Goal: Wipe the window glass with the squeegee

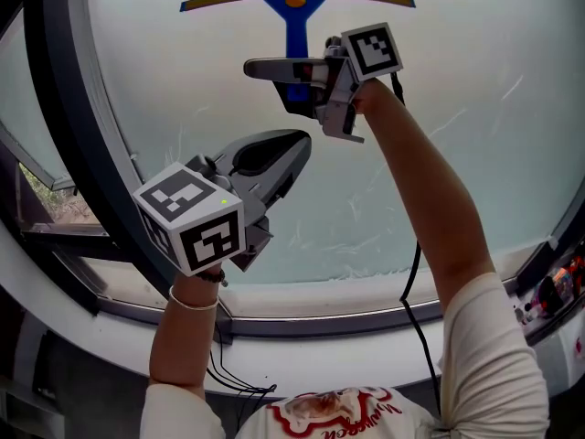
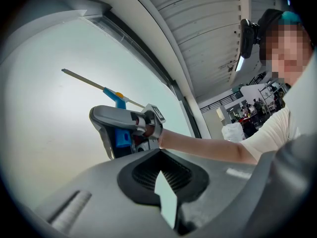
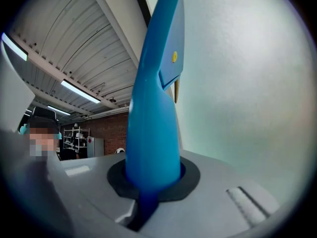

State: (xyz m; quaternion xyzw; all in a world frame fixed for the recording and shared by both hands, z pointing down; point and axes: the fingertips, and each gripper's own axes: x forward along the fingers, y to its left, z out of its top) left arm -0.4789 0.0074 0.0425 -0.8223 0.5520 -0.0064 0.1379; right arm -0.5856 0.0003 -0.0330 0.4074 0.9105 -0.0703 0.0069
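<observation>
pressing against the window glass point(image 1: 457, 135), the squeegee point(image 1: 295, 12) sits high on the pane, blade lying crosswise, blue handle pointing down. right gripper point(image 1: 291, 79) is clamped on the lower end of that handle; in the right gripper view the handle point(image 3: 151, 133) rises straight out from between the jaws. left gripper point(image 1: 274, 158) hangs lower, near the glass, below the right gripper and apart from it, jaws drawn nearly together with only a thin pale sliver between them, holding nothing. faint streaks point(image 1: 366, 236) mark the lower glass. dark window frame point(image 1: 64, 154) curves along the left.
</observation>
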